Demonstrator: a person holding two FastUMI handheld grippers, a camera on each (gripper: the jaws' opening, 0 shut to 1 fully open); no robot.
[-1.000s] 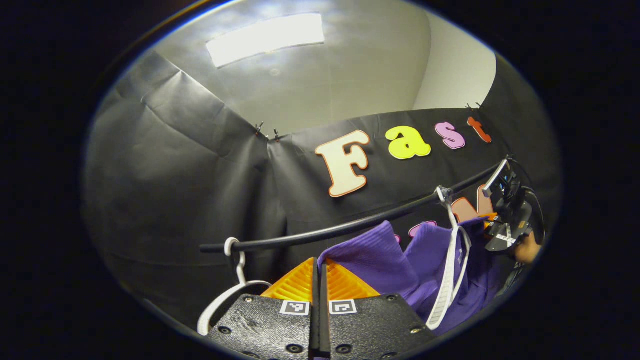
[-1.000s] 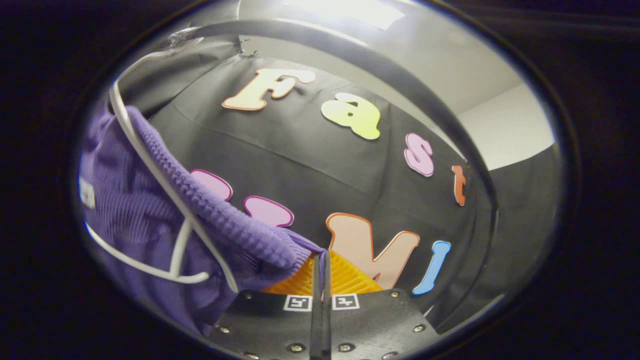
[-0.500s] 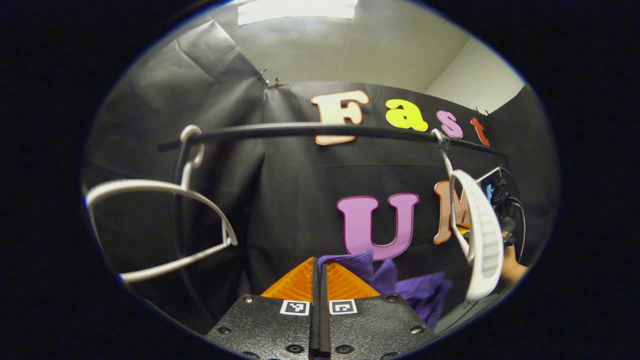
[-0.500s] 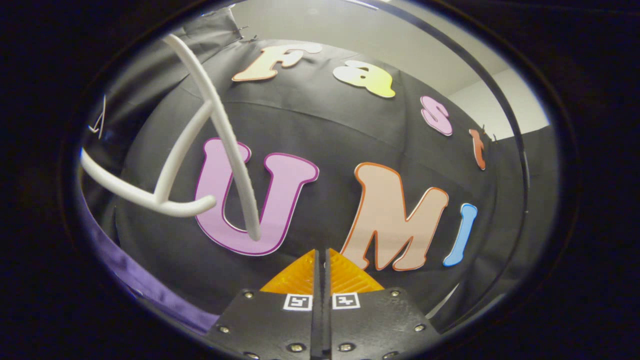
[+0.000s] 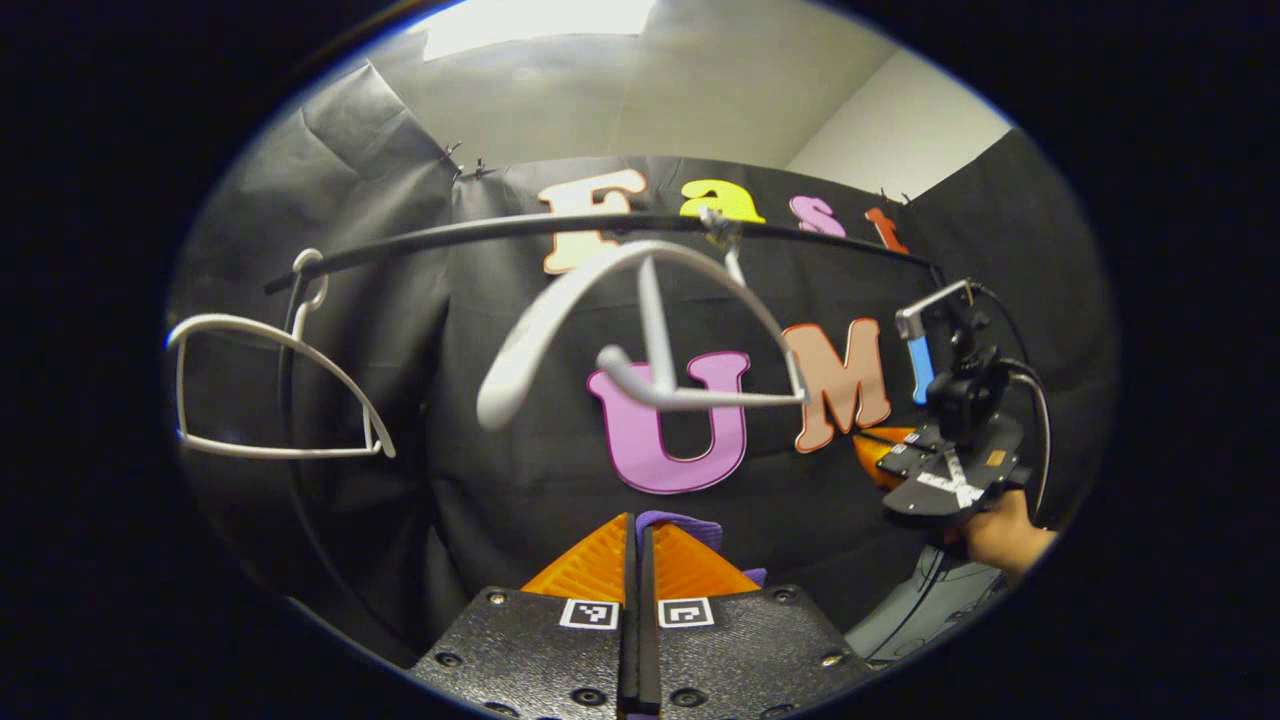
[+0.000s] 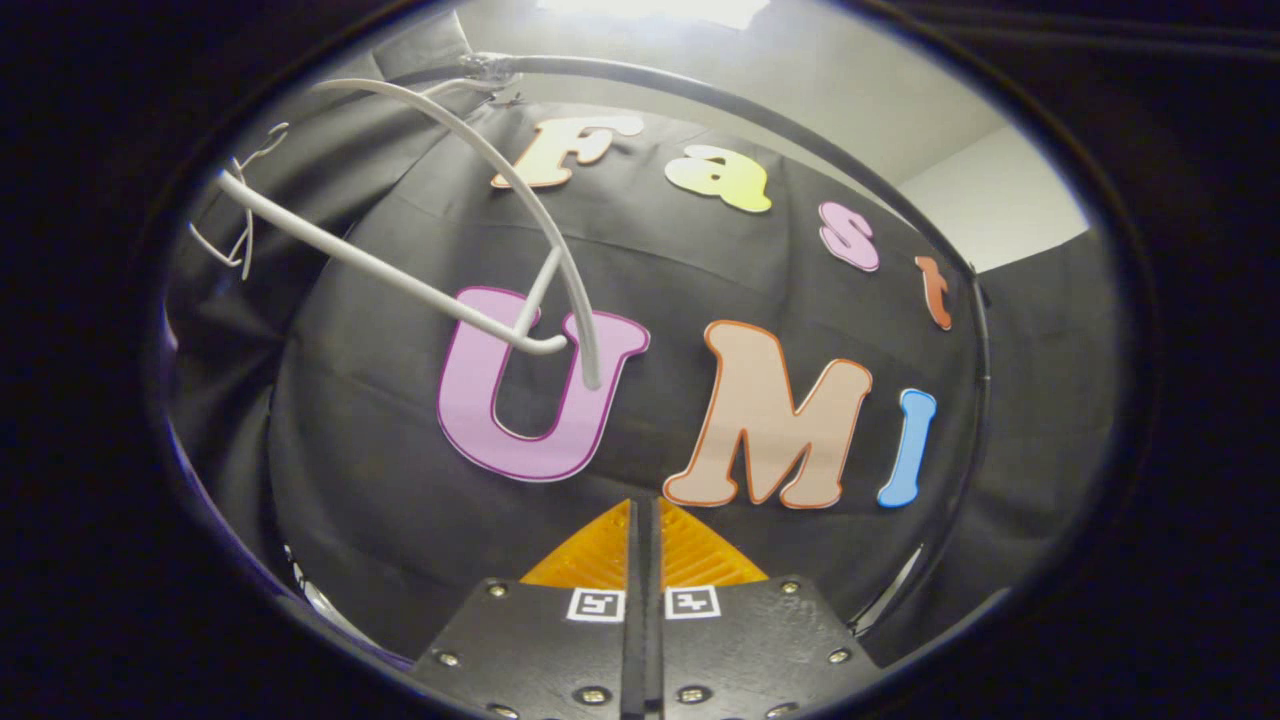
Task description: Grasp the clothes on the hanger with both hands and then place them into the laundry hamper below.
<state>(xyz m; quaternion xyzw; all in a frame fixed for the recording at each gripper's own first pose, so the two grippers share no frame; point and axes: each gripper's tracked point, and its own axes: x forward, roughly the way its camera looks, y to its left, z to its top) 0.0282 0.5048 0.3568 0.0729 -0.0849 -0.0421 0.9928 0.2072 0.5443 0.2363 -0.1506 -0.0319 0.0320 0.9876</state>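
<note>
The purple garment (image 5: 680, 524) is showing as a small fold at the tips of the left gripper (image 5: 640, 545), whose orange fingers are pressing together on the cloth. The white hanger (image 5: 640, 330) nearest the camera is hanging bare from the black rail (image 5: 480, 232), with a second bare hanger (image 5: 270, 385) farther along, so the clothing appears to be already off its hanger; lowering it into the laundry hamper is judged to be what is left. The left gripper view is also catching the right gripper (image 5: 880, 455), held in a person's hand (image 5: 1000, 535). In the right gripper view, that gripper (image 6: 640, 540) is pressing its fingers together; whether any cloth is caught between them cannot be told.
</note>
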